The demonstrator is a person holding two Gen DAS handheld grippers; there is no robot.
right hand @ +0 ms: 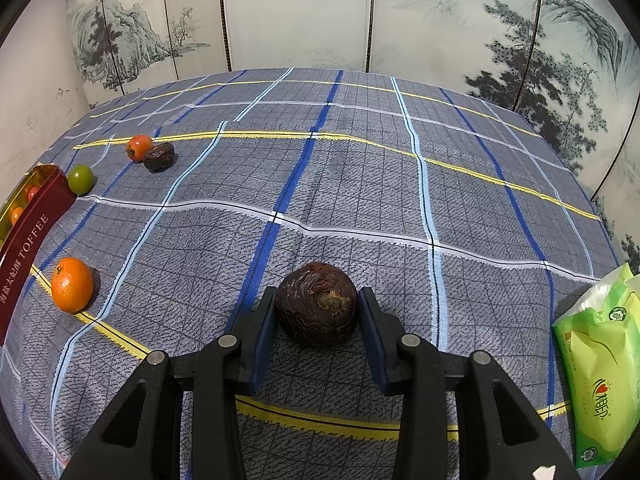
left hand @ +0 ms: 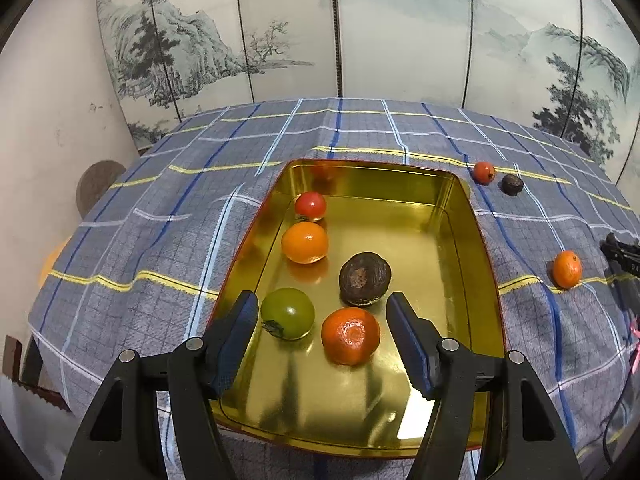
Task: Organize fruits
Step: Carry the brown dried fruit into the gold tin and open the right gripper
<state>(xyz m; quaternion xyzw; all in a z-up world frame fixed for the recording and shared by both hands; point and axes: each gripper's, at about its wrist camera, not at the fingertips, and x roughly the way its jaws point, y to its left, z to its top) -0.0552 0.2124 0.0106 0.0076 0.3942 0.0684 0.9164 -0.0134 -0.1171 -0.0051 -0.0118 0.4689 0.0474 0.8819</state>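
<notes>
Inside tin (left hand: 476,240): 5 fruits (left hand: 305,242); outside, 5.

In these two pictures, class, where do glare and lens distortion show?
Left wrist view: the gold tin glares and mirrors the fruit; the cloth edges bow. Right wrist view: no glare; cloth lines curve, the folding screen bends, and a soft shadow lies beside the orange.

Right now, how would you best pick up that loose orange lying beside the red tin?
Grip the orange across its round middle, coming from above. It sits alone on the cloth, clear of the tin, so both sides look free; its stem end tilts upward.
</notes>
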